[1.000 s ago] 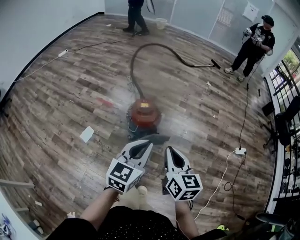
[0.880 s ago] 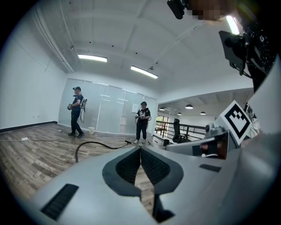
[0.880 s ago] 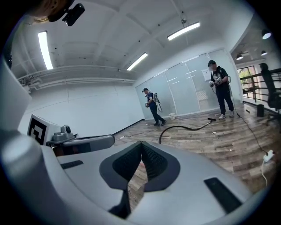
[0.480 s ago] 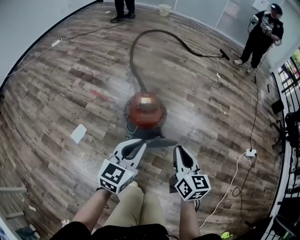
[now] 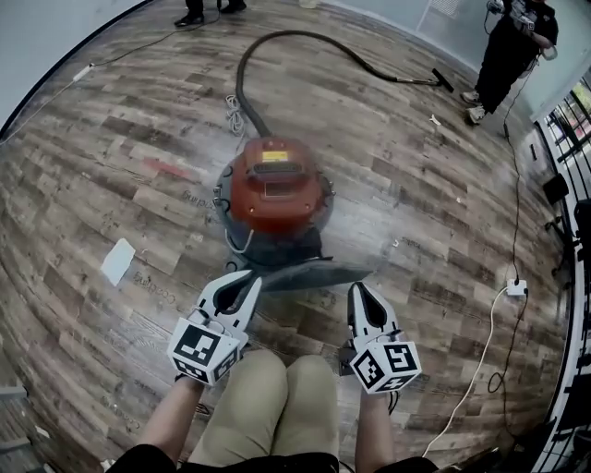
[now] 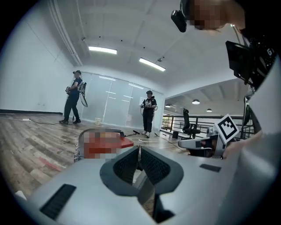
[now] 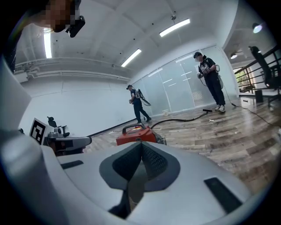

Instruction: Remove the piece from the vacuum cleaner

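Observation:
A red canister vacuum cleaner [image 5: 274,189] stands on the wood floor just ahead of me, with a black hose [image 5: 305,42] curving away to a nozzle [image 5: 444,80] at the far right. My left gripper [image 5: 249,277] is shut and empty, its tips just short of the vacuum's dark base. My right gripper [image 5: 357,288] is also shut and empty, to the right of the base. The vacuum [image 7: 137,134] shows red in the right gripper view and partly as a blurred patch [image 6: 101,144] in the left gripper view. My knees are below both grippers.
A white paper scrap [image 5: 117,260] lies on the floor to the left. A white cable runs to a power strip [image 5: 515,287] at the right. A person [image 5: 511,51] stands at the far right, and another's feet [image 5: 203,11] are at the top. Railings edge the right side.
The vacuum cleaner has come nearer and looms larger as I moved toward it. Both grippers stay shut and now sit close to its base.

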`<state>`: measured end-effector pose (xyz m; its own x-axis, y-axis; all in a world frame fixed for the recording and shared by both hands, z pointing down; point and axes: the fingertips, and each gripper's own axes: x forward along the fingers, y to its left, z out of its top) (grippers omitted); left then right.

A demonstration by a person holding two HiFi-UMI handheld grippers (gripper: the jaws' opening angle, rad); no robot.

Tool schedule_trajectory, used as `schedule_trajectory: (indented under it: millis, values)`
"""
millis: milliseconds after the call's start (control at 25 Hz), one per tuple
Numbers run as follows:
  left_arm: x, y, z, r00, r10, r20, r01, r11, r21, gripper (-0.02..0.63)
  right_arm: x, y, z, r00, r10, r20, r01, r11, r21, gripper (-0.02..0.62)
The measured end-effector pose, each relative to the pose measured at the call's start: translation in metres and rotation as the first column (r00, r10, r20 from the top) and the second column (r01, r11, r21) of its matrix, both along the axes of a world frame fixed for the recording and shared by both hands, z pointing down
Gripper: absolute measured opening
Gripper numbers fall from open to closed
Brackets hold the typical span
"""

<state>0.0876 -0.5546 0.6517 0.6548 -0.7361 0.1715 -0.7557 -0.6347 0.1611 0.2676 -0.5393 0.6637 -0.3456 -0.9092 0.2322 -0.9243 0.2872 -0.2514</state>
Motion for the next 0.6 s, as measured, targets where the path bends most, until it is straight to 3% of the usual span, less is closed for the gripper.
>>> schedule_trajectory:
  millis: [160, 240, 400, 520, 600]
  values:
    - [-0.009, -0.002, 0.045, 1.0, 0.002, 0.01, -0.002, 0.999, 0.054, 0.012, 0.011, -0.001, 0.055, 0.999, -0.038, -0.015, 0.038, 0.999, -0.005, 0.015]
    - [-0.015, 0.001, 0.063, 0.999, 0.034, -0.024, -0.033, 0.998, 0.051, 0.012, 0.02, -0.003, 0.078, 0.999, -0.046, -0.027, 0.045, 0.999, -0.022, 0.115]
    - [-0.019, 0.015, 0.088, 0.99, 0.105, -0.09, -0.102, 0.994, 0.039, 0.184, 0.042, -0.005, 0.101, 1.0, -0.019, -0.023, 0.019, 1.0, -0.023, 0.213]
    - [-0.018, 0.018, 0.111, 0.991, 0.13, -0.028, -0.129, 0.991, 0.025, 0.208, 0.055, -0.015, 0.108, 0.999, -0.031, -0.018, 0.031, 0.999, -0.009, 0.254]
    - [-0.016, 0.013, 0.12, 0.992, 0.122, -0.014, -0.122, 0.992, 0.019, 0.207, 0.056, -0.026, 0.11, 0.996, -0.085, -0.023, 0.086, 0.996, 0.008, 0.256]
